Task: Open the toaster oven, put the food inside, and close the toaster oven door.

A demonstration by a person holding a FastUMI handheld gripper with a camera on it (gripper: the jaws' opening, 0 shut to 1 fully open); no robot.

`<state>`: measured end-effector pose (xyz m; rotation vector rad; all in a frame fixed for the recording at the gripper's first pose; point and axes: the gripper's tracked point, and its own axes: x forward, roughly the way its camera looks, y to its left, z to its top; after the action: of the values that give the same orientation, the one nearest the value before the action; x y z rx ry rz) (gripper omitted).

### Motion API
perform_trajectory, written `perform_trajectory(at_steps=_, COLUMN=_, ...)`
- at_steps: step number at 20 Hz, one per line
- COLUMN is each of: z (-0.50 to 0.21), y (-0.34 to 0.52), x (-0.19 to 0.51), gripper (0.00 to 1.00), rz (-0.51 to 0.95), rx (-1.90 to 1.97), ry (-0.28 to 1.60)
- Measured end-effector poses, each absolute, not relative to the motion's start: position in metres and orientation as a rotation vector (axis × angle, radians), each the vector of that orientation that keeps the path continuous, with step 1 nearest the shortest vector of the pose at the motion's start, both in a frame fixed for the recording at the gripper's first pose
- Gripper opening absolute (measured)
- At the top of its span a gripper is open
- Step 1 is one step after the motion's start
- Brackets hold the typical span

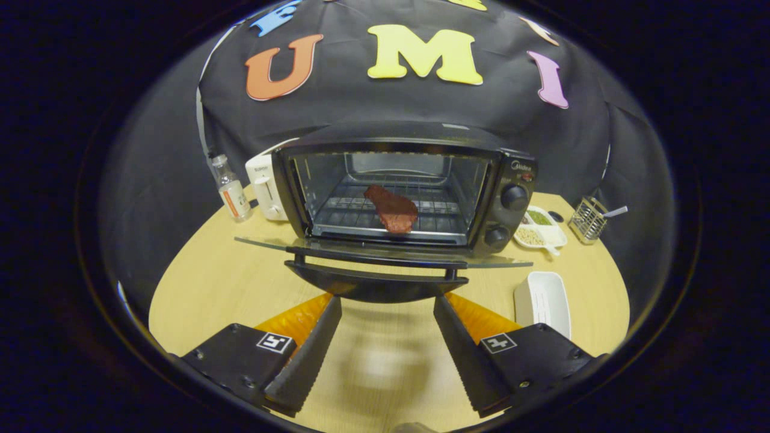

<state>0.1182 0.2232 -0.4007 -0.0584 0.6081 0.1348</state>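
Meat (392, 208) lies on the rack inside my toaster oven (404, 187) at frame centre, its glass door (379, 257) dropped flat. My gripper (386, 310) sits low in the frame, its 2 fingers spread wide and empty, tips just under the door handle.

Dim, fisheye-bent edges; soft shadow on the table (198, 288), sharp centre.

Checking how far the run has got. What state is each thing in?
toaster oven: door folded down flat, open
food: lying on the rack inside the oven
gripper: jaws open, empty, just short of the door handle
white dish: empty, on the table
bottle: upright, capped
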Motion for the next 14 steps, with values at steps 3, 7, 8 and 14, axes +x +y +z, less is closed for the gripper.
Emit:
perform_trajectory(at_steps=3, z=-0.381, y=0.225, x=0.132, gripper=0.99, rz=0.139, rx=-0.077, ry=0.577)
perform_trajectory(at_steps=7, z=-0.354, y=0.224, x=0.149, gripper=0.99, rz=0.151, rx=-0.106, ry=0.509)
perform_trajectory(at_steps=8, z=-0.353, y=0.224, x=0.148, gripper=0.99, rz=0.155, rx=-0.111, ry=0.506)
perform_trajectory(at_steps=14, z=-0.35, y=0.205, x=0.13, gripper=0.98, rz=0.131, rx=-0.083, ry=0.513)
